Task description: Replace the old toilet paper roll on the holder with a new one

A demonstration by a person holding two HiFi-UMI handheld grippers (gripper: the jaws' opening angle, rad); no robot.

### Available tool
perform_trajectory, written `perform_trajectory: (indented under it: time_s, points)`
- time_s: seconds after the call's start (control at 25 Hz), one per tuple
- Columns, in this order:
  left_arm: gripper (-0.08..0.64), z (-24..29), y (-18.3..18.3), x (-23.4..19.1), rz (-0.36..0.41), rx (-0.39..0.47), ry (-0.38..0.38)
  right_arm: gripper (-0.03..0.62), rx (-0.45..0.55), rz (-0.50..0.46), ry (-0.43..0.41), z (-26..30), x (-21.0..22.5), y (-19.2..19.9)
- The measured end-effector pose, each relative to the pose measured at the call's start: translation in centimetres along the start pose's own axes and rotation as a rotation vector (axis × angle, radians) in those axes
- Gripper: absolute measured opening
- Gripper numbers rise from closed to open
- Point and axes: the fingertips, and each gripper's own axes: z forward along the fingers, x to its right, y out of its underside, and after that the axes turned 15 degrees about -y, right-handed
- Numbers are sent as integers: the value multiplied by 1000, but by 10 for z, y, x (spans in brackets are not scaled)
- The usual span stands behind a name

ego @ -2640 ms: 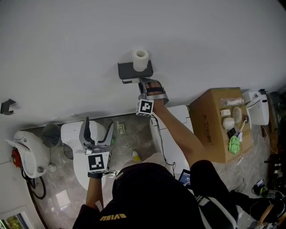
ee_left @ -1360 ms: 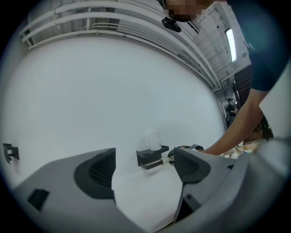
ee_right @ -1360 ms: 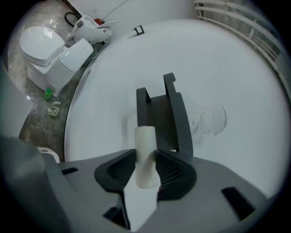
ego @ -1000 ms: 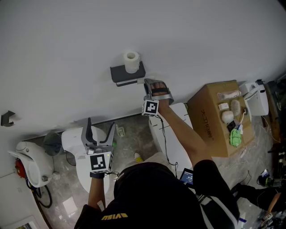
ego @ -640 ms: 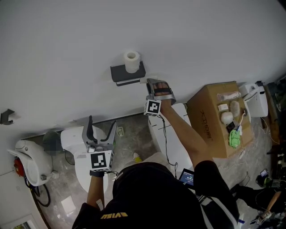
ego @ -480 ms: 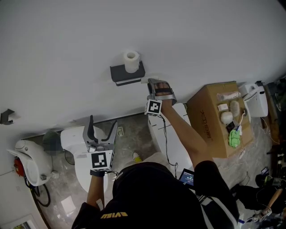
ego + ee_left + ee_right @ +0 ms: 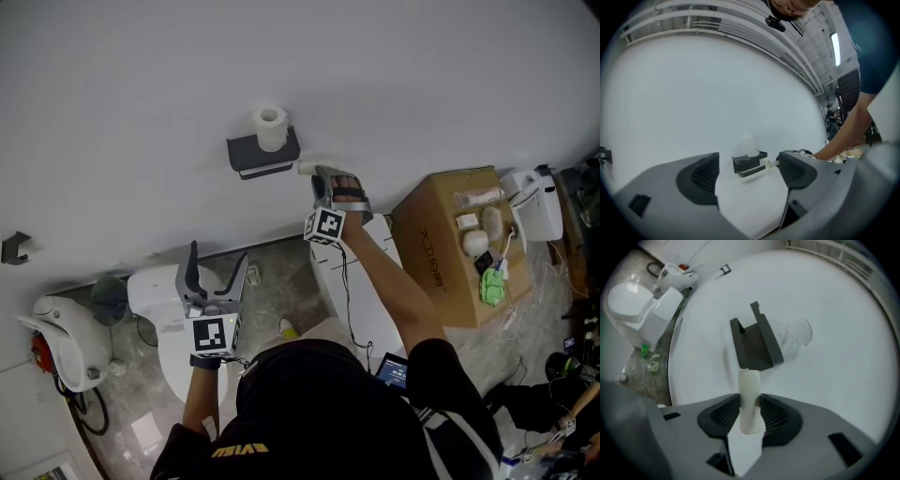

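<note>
Clearly the task is around its middle. The right gripper (image 7: pixel 322 176) is closed on a pale, bare cardboard tube (image 7: pixel 750 399), which I judge to be the old roll, used up. The jaws press it from both sides, and its far end lies just beside the open end of the black holder (image 7: pixel 262 156) on the wall (image 7: pixel 422 75). Whether the tube is completely free of the bar, I cannot tell. A full white roll (image 7: pixel 270 127) stands upright on the flat top of the holder, so it is near but not yet on the bar below. The left gripper (image 7: pixel 217 255) is low and well apart from the holder, its jaws wide apart with nothing between them. What is left, in my judgement: to put the tube away, to take the full roll down and to slide it on the bar
</note>
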Motion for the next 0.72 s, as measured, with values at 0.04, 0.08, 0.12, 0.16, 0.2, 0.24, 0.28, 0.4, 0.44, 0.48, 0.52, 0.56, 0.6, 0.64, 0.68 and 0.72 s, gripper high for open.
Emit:
perform_trajectory:
  time_s: [0.04,0.08,0.12,0.16,0.2,0.24,0.28,0.4,0.44,0.48,0.52,0.56,0.6,0.64,0.68,0.72]
  points:
    - [394,0,0,0,1,-1,0,137,24,72,-5,-2,1,2]
    - [394,0,1,0,1,-3,-1,137,51,155,-12,-5,3,5]
    - [394,-1,2,1,1,-6,-2,137,78,240,-19,-8,4,7]
    - [394,-1,2,1,0,-9,-3,137,106,323,-25,-12,6,10]
    - [394,0,3,1,-3,-12,-4,135,135,397,-29,-17,8,12]
    - [394,0,3,1,-4,-12,-4,135,166,460,-30,-23,11,13]
    - [394,0,3,0,-5,-12,-4,135,198,516,-29,-30,14,14]
    - [394,2,4,-1,-5,-12,-4,135,315,712,-38,-52,24,15]
    - [394,3,4,-1,-6,-13,-4,135,362,785,-47,-59,27,16]
    - [394,4,4,-1,-8,-13,-3,135,413,848,-60,-66,30,15]
    - [394,4,3,0,-9,-13,-2,135,465,890,-74,-74,33,14]
    - [394,5,3,1,-10,-11,0,135,516,910,-88,-83,34,11]
    - [394,5,2,2,-10,-8,2,135,560,912,-100,-94,36,7]
    - [394,6,2,2,-11,-7,5,135,597,909,-109,-105,37,4]
    - [394,7,2,3,-13,-9,6,135,627,911,-113,-116,38,1]
    - [394,8,3,2,-17,-11,7,135,652,921,-113,-125,39,-1]
